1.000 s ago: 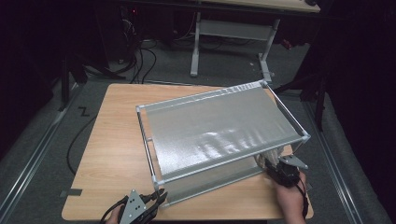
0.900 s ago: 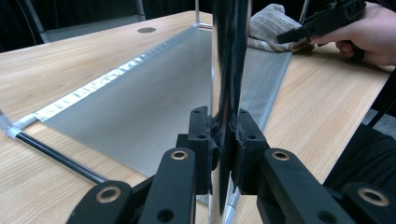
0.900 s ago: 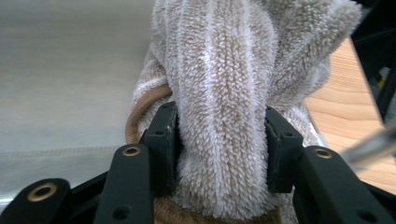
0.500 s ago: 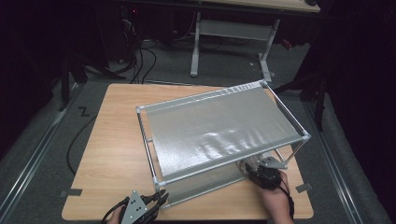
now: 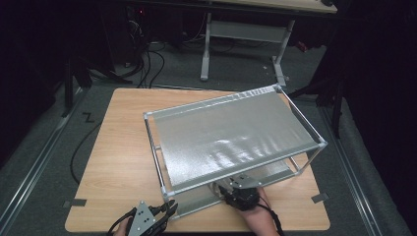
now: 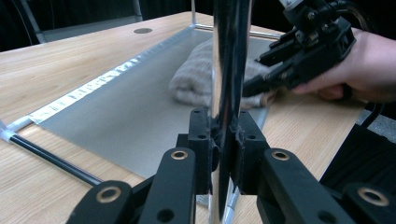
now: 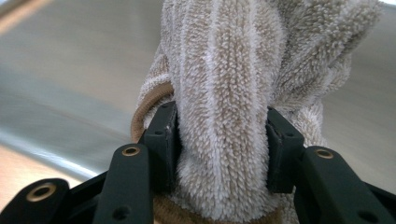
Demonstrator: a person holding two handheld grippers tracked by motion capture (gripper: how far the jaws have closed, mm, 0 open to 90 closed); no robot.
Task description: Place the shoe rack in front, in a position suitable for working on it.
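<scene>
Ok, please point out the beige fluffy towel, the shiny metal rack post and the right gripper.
beige fluffy towel (image 7: 224, 93), right gripper view, ribbed middle fold.
shiny metal rack post (image 6: 227, 70), left gripper view, upright shaft.
right gripper (image 6: 261, 86), left gripper view, jaw tips.

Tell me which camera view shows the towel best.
The right gripper view: the beige towel is close up, its ribbed pile sharp, pinched between the right gripper jaws. The left gripper view shows it farther off as a bundle on the lower shelf. In the high view the rack's top shelf hides it.
</scene>
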